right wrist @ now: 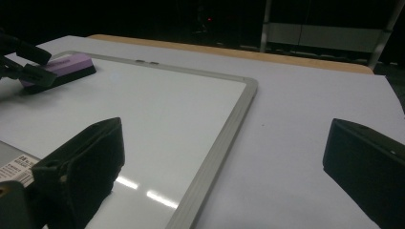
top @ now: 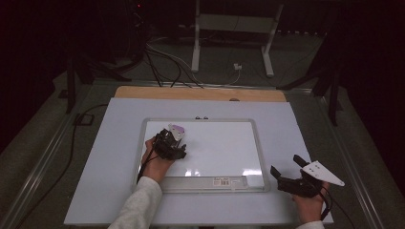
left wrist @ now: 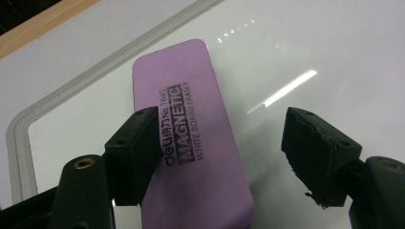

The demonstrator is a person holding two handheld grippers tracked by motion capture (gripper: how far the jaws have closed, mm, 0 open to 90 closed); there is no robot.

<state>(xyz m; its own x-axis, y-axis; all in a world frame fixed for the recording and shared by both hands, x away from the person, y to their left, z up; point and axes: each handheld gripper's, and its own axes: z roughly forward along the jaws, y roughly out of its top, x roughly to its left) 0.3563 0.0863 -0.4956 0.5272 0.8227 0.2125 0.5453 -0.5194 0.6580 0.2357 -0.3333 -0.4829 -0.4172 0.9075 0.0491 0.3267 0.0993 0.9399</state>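
L gripper sits over the upper-left corner of the whiteboard, jaws spread abt halfway. In the left gripper view the purple eraser lies flat on the board w/ its printed face up, near the grey frame corner. The L-hand jaw overlaps the eraser's edge; can't tell if it touches. The other jaw stands well clear over bare board, so nothing is pinched. In the right gripper view the eraser shows purple on top w/ a dark base, the L gripper's jaw tips right at its near end.

R gripper is off the board, over the white table just past the frame's lower-right corner. Jaws wide apart, nothing btw them but frame and table; holds nothing, touches nothing visible.
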